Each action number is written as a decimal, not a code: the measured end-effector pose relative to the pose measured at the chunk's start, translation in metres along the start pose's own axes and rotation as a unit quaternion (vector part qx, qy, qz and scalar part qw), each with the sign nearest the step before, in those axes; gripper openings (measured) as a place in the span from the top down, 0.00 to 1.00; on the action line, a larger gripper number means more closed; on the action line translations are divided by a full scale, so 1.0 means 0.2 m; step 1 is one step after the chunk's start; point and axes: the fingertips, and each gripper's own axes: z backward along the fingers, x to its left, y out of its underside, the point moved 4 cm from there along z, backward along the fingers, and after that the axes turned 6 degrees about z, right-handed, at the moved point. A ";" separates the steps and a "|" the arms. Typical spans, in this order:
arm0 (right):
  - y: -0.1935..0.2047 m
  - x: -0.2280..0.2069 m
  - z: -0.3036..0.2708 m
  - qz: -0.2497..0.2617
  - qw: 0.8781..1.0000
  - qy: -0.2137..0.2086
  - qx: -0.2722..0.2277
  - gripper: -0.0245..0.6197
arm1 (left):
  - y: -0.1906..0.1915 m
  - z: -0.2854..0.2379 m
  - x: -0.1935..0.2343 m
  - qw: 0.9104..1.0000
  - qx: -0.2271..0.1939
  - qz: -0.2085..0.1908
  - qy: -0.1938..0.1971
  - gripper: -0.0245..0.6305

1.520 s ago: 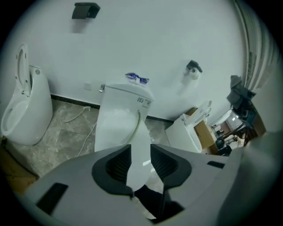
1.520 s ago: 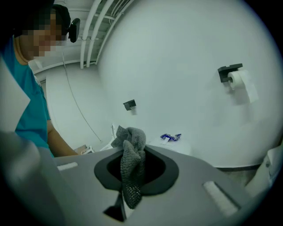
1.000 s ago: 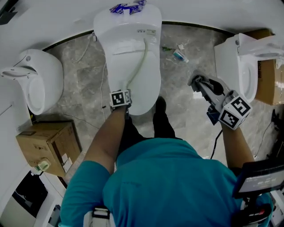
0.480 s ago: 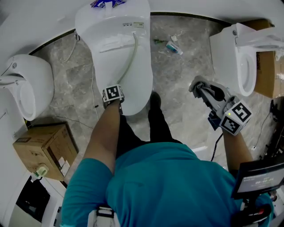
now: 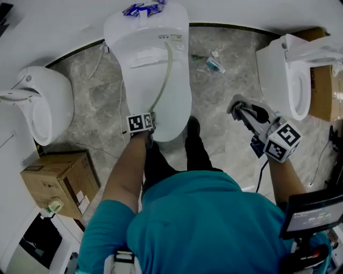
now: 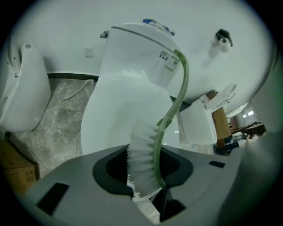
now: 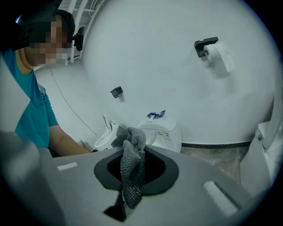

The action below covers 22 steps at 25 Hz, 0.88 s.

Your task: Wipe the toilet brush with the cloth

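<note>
The toilet brush (image 5: 168, 75) was laid lengthwise on the closed lid of the middle toilet (image 5: 139, 80); its pale green handle was curved up towards the tank (image 5: 161, 24), and its bristled head was set at the lid's near end. The left claw (image 5: 149, 120) was pointed steeply down at that end. In the left gripper view its jaws, which had just been closing, were seen clenched about the brush head (image 6: 143, 163), with white bristles to one side and the green spine to the other.

The right claw (image 5: 242, 107) was held well apart to the right, over the grey marbled floor (image 5: 225, 139), between the middle toilet and a second toilet (image 5: 286, 80). Its jaws were clamped on a grey knitted cloth (image 5: 235, 101), which was seen in the right gripper view bunched above them and drawn down between them (image 7: 132, 167); the cloth was kept well clear of the brush.

A blue wrapper (image 5: 143, 8) was left on the tank; a small tube (image 5: 215, 66) was lying on the floor beside the tank; a cardboard box (image 5: 59, 179) was stood at the lower left; a toilet roll (image 7: 219, 55) was hung on the wall.
</note>
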 end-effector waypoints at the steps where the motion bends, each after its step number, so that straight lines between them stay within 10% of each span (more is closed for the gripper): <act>1: -0.03 0.04 0.00 0.003 1.000 -0.004 -0.001 0.91 | 0.01 0.06 -0.03 1.000 -0.006 0.001 0.018 0.73; 14: -0.65 0.57 -0.12 0.109 0.989 -0.051 -0.082 0.91 | -0.48 1.26 -0.39 0.960 -0.167 -0.029 0.223 0.72; 22: -1.09 1.04 -0.16 0.269 0.948 -0.112 -0.125 0.91 | -0.61 2.03 -0.65 0.918 -0.218 -0.036 0.331 0.72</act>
